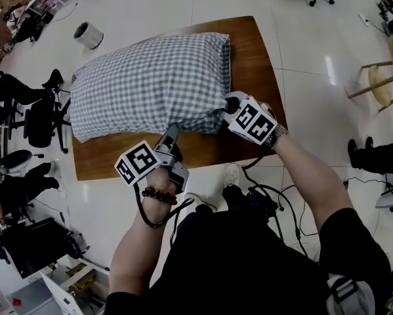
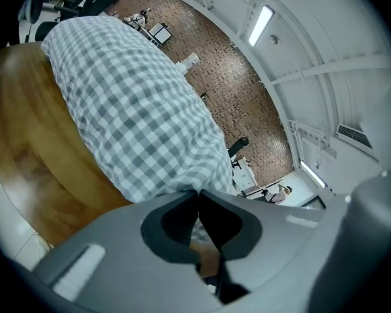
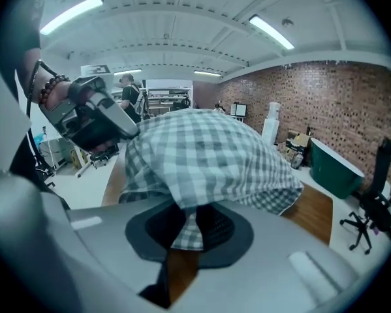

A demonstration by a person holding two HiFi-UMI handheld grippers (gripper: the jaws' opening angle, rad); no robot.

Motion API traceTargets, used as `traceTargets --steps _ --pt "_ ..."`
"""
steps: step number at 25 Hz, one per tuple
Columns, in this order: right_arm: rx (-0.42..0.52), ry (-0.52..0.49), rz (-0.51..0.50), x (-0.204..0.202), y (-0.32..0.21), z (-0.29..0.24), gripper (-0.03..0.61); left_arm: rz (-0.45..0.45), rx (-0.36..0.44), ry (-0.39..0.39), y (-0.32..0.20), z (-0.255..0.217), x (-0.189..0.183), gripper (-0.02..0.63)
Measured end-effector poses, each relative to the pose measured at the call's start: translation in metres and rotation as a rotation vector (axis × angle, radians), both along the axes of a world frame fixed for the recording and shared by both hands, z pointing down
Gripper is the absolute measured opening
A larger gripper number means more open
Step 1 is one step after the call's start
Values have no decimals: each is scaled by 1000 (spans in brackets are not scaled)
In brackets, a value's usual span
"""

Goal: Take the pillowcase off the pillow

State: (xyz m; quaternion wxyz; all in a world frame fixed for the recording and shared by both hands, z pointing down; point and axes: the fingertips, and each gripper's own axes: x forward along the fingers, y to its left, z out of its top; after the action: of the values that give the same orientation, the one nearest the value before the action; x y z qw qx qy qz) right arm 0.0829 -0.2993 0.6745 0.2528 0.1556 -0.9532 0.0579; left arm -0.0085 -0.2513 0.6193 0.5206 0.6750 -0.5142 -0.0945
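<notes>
We are logging the checked pillowcase (image 1: 150,84) as still fully on the pillow, which is filling it out and lying lengthwise across the wooden counter (image 1: 248,51). We are judging the task as barely started: the grips are made, nothing is stripped, and the whole pull-off is remaining. The left tongs (image 1: 172,133) are clenched on the near edge of the fabric with the tips meeting, and the right tongs (image 1: 227,104) are grasping a fold of check cloth at the near right corner. We are not seeing where the case opens. The pillow is covering most of the counter and reaching its left edge, leaving bare wood only along the near side and the right end. The near edge is lying just beside both tongs, so pulling toward us is taking the cloth straight off the counter. Cables (image 1: 275,199) are trailing by our feet and chairs (image 1: 42,120) are crowding the left, while the far and right floor (image 1: 301,38) is looking open.
</notes>
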Motion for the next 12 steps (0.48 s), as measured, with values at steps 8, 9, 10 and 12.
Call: traceTargets --steps 8,9,10,12 --pt "61 -4 72 22 6 -19 23 -123 34 -22 23 -20 -50 3" --pt "67 0 79 24 7 -21 21 -134 36 -23 26 -20 -57 3" --pt "76 6 84 25 8 -23 20 -144 38 -23 29 -21 -63 4" --pt "89 25 90 27 9 -27 20 -163 43 -20 33 -22 -74 4"
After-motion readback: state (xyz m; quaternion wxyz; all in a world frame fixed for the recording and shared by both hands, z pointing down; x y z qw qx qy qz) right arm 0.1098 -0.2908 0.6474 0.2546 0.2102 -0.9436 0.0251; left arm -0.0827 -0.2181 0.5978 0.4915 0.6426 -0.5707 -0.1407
